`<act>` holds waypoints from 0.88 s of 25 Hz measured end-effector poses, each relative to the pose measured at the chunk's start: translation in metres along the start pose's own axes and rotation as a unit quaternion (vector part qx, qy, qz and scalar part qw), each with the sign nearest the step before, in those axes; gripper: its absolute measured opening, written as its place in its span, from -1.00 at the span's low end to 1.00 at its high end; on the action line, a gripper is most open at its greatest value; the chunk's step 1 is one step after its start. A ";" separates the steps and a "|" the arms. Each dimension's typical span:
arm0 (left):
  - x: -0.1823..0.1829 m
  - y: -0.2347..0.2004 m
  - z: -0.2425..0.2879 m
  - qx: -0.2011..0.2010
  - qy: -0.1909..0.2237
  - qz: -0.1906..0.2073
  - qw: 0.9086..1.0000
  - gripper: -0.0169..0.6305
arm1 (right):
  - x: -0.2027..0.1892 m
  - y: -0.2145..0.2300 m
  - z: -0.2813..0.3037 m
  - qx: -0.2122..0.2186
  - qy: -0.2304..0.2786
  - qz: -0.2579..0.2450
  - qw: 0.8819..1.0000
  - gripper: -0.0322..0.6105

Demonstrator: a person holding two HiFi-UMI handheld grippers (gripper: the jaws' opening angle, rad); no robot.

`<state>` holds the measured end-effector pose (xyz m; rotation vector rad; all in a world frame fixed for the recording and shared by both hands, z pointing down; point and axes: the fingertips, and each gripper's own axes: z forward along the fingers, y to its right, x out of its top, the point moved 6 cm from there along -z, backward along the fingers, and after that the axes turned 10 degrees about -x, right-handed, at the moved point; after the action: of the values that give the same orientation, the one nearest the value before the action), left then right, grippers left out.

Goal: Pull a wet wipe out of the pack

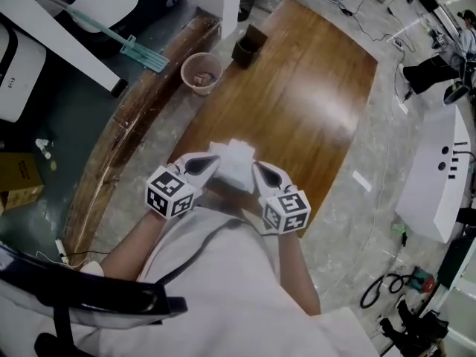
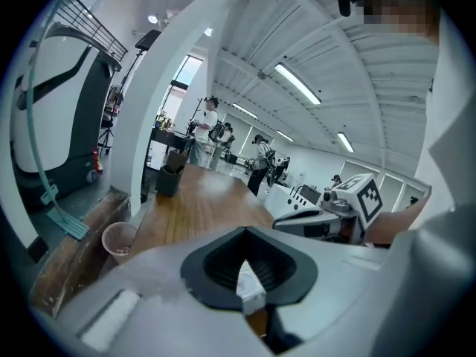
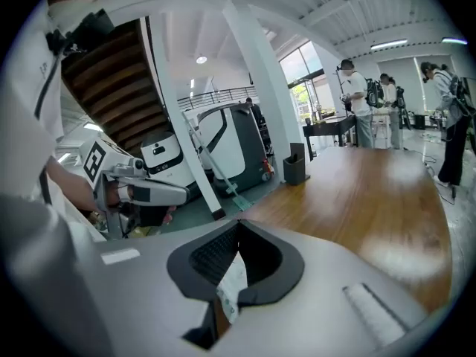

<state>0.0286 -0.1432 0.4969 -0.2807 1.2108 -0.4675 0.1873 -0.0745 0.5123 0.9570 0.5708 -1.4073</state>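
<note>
A white wet wipe pack (image 1: 235, 163) hangs in the air in front of the person's chest, held from both sides. My left gripper (image 1: 216, 163) grips its left end and my right gripper (image 1: 257, 169) its right end. In the left gripper view my left gripper (image 2: 249, 275) has its dark pads closed on a white folded piece (image 2: 251, 288). In the right gripper view my right gripper (image 3: 233, 268) pinches a thin white printed edge (image 3: 232, 285). I cannot tell pack from loose wipe in either grip.
Below lies a wooden floor platform (image 1: 305, 103) with a pink waste basket (image 1: 201, 72) and a dark bin (image 1: 249, 46) at its far end. A green-handled mop (image 1: 97, 21) leans at upper left. A white machine (image 1: 435, 181) stands at right. Several people stand far off.
</note>
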 end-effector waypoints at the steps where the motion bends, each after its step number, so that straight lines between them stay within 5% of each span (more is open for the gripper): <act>1: -0.003 0.001 -0.001 0.007 0.001 -0.005 1.000 -0.93 | -0.003 -0.001 0.004 0.010 -0.010 -0.007 1.000 -0.87; 12: -0.019 0.014 -0.010 0.039 0.025 -0.039 0.998 -0.93 | -0.045 -0.013 0.044 0.053 -0.110 -0.089 0.988 -0.86; 17: -0.029 0.014 -0.025 0.061 0.030 -0.049 0.996 -0.93 | -0.070 -0.013 0.058 0.059 -0.157 -0.110 0.980 -0.55; 22: -0.035 0.013 -0.039 0.077 0.032 -0.056 0.995 -0.93 | -0.076 -0.008 0.067 0.039 -0.175 -0.119 0.977 -0.49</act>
<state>-0.0155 -0.1133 0.5070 -0.2035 1.2182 -0.6690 0.1566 -0.0866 0.6083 0.6934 0.3763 -1.7787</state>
